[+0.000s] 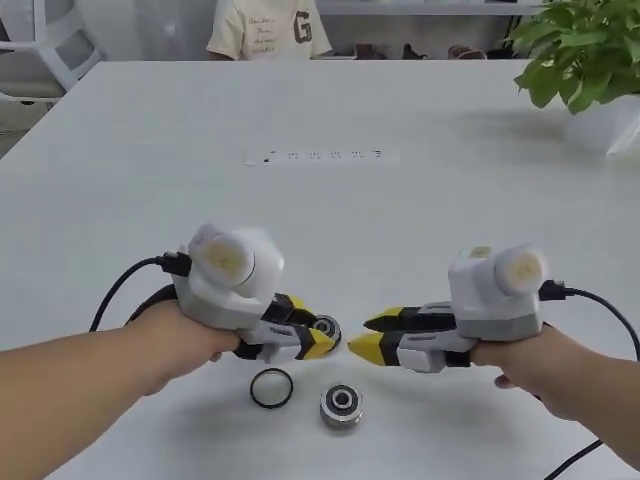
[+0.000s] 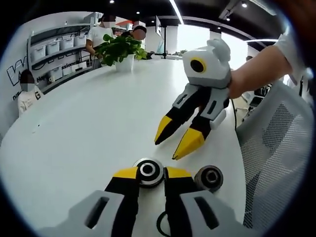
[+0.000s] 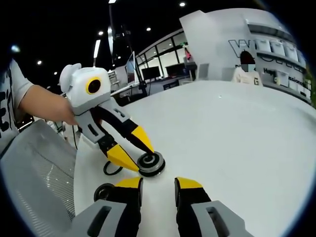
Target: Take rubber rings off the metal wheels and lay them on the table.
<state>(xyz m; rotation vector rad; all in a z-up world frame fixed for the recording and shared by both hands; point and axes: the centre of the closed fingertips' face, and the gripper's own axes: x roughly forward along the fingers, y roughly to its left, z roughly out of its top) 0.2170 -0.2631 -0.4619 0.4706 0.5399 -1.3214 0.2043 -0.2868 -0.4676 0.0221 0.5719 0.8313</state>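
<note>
Jaws of left gripper [image 1: 320,338] grip a black-rimmed silver wheel [image 2: 148,170].

White table [image 1: 400,120] (a potted plant [image 1: 582,52] at one corner), wall shelves [image 2: 55,53], ceiling spotlights [image 3: 148,28].

On your white table [image 1: 400,220], near you, lie a rubber ring [image 1: 271,388] and a metal wheel [image 1: 341,405] just right of it — farther off, a socket strip [image 1: 322,156] and a plant pot [image 1: 612,125].
</note>
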